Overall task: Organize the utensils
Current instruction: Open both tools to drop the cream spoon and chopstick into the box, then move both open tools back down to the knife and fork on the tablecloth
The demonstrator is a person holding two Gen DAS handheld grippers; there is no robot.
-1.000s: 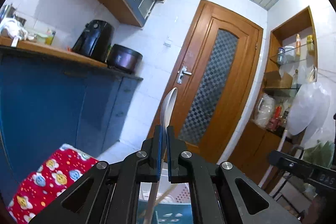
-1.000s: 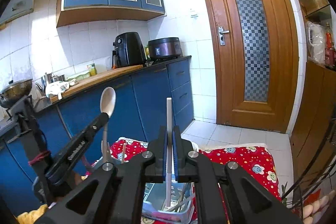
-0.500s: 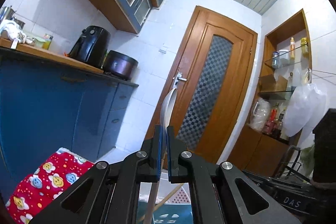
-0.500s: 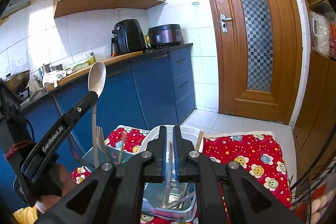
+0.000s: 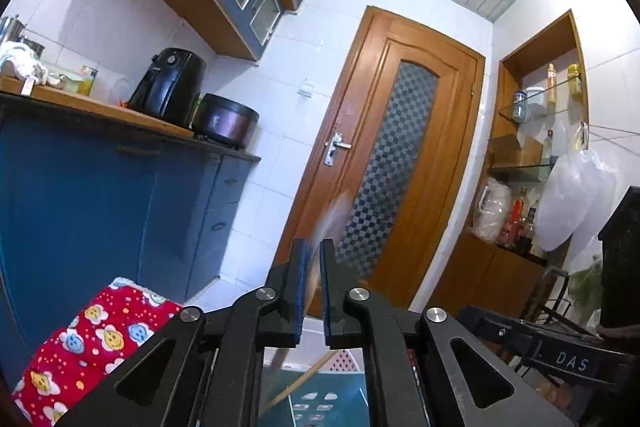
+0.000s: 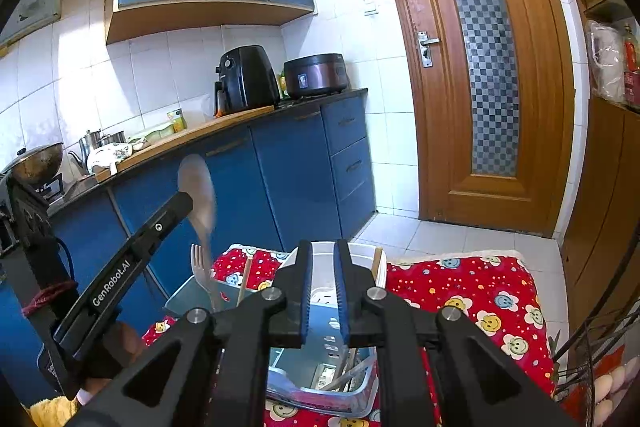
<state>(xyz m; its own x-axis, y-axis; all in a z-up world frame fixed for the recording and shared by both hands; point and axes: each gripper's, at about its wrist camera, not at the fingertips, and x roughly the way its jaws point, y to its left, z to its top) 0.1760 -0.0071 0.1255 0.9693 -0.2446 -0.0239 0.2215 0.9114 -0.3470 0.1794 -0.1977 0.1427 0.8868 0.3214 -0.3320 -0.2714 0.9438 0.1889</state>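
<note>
Open room ahead of both grippers; blue cabinets (image 6: 296, 167) close off the left, the wooden door (image 6: 480, 67) the far end.

Left gripper (image 5: 313, 247): jaws have just been opening and now stand slightly spread. The white spoon (image 5: 334, 215) stands blurred between them, bowl up, and I see no pad pressing on it.

Right gripper (image 6: 323, 247): jaws have just been opening too, and there is a narrow gap with nothing in it.

The utensil basket (image 6: 180, 297) sits directly below both, on a red flowered cloth (image 6: 480, 291). A fork (image 6: 198, 267) and a chopstick (image 6: 244, 279) stand upright in it, just beside the spoon's handle.
</note>
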